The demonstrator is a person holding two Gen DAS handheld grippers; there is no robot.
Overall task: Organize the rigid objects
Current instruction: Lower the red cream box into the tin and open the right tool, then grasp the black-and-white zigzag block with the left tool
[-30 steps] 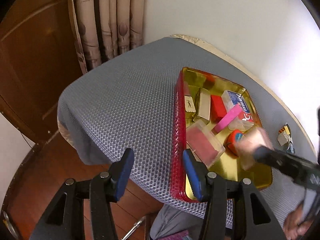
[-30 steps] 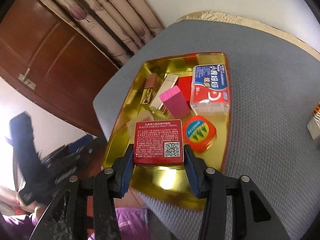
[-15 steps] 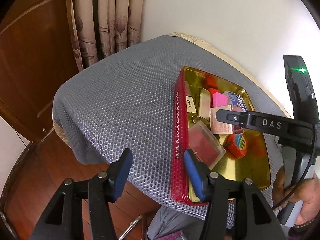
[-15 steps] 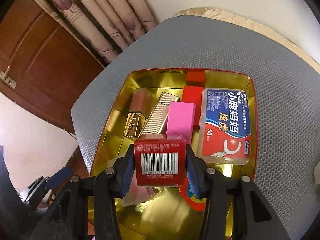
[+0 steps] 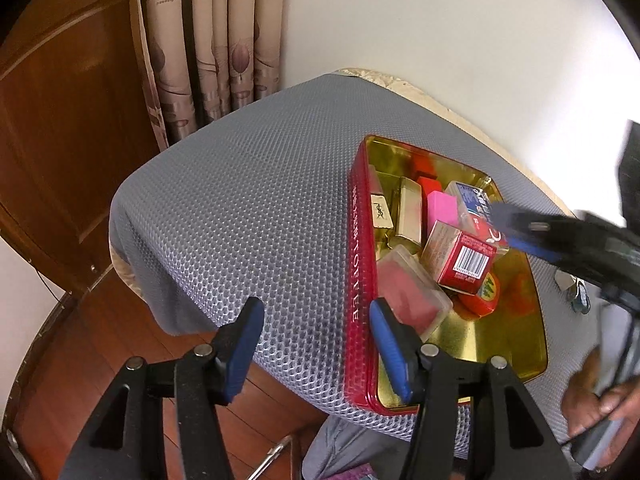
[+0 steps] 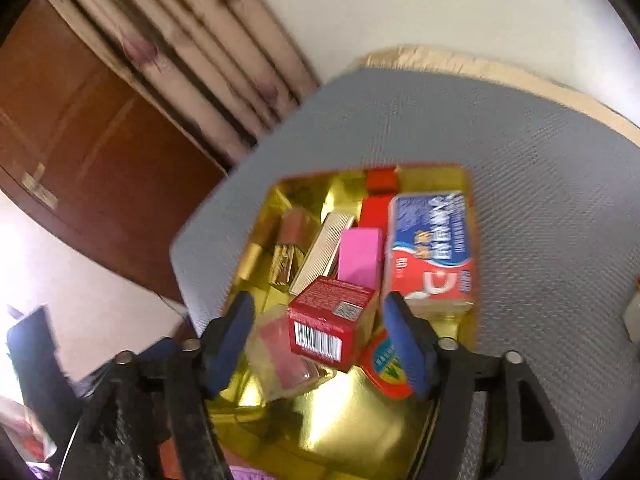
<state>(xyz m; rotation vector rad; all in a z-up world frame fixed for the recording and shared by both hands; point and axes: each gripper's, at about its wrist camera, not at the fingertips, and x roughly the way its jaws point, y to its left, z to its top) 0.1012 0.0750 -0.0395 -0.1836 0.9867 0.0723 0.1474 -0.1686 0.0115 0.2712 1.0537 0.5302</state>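
Observation:
A red-sided, gold-lined tin tray (image 5: 357, 264) (image 6: 352, 432) sits on the grey mesh-covered table. A red cream box (image 5: 460, 257) (image 6: 330, 326) lies tilted in it, on other items, free of any gripper. Around it are a pink block (image 5: 441, 208) (image 6: 359, 258), a floss-pick box (image 6: 432, 248), a gold case (image 5: 408, 212), a clear case with a red insert (image 5: 408, 294) and a round red tin (image 5: 482, 298) (image 6: 386, 368). My right gripper (image 6: 320, 344) is open above the box. My left gripper (image 5: 316, 344) is open and empty at the tray's near left edge.
The right gripper's arm (image 5: 580, 240) reaches over the tray from the right. A small object (image 5: 576, 292) lies on the table right of the tray. Curtains (image 5: 216, 40) and a wooden door (image 5: 60, 120) stand behind the table. Wooden floor lies below the table edge.
My right gripper opened and let go of the red cream box, which now rests tilted in the tray. The gripper is drawing back. My left gripper has hardly moved.

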